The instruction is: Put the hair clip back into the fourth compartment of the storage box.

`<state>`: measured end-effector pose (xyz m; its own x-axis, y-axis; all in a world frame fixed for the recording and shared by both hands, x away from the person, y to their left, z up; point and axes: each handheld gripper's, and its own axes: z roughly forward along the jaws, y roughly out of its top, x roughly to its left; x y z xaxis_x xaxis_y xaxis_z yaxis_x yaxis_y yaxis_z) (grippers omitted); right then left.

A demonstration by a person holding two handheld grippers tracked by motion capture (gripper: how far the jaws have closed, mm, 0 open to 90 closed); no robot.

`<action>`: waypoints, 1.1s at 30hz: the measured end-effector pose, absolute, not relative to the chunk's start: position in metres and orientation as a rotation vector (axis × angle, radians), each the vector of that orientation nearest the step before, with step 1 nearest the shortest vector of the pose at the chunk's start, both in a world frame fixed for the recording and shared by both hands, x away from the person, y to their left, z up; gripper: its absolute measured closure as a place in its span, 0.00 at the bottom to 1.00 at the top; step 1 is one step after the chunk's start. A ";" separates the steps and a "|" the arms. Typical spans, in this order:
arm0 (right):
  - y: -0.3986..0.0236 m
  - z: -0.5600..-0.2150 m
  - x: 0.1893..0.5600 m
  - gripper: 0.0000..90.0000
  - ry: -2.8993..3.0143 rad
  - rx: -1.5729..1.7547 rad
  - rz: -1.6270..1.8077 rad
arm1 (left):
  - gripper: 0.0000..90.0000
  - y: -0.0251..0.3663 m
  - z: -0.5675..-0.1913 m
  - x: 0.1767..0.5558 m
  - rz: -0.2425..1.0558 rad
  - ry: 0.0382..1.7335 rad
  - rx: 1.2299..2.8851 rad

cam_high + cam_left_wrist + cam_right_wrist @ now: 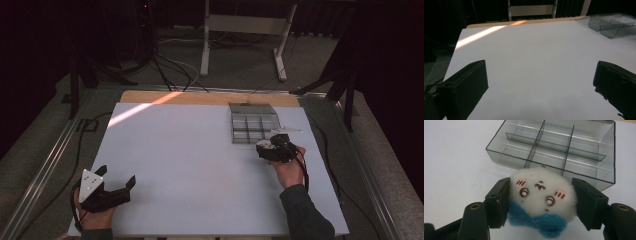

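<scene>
1 plush toy (541, 202) in right gripper (541, 205) jaws

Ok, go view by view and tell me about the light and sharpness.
High view: dim, dark surroundings, a warm light streak across the white table. Left gripper view: the same streak top left, the divided clear tray slightly soft. Right gripper view: evenly lit, the white plush toy sharp between the right tool.
</scene>
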<state>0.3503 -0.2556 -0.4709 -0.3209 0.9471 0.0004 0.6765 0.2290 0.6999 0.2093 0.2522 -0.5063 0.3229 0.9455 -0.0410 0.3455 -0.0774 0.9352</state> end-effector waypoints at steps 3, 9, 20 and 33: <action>-0.256 -0.468 0.351 0.38 2.085 1.484 0.848 | 0.01 0.252 -0.506 0.209 0.778 1.195 1.617; -0.256 -0.460 0.354 0.38 2.083 1.470 0.856 | 0.01 0.253 -0.506 0.209 0.779 1.196 1.614; -0.261 -0.453 0.359 0.38 2.075 1.459 0.856 | 0.01 0.253 -0.506 0.209 0.779 1.196 1.617; -0.261 -0.445 0.367 0.38 2.060 1.439 0.872 | 0.01 0.253 -0.506 0.209 0.779 1.198 1.610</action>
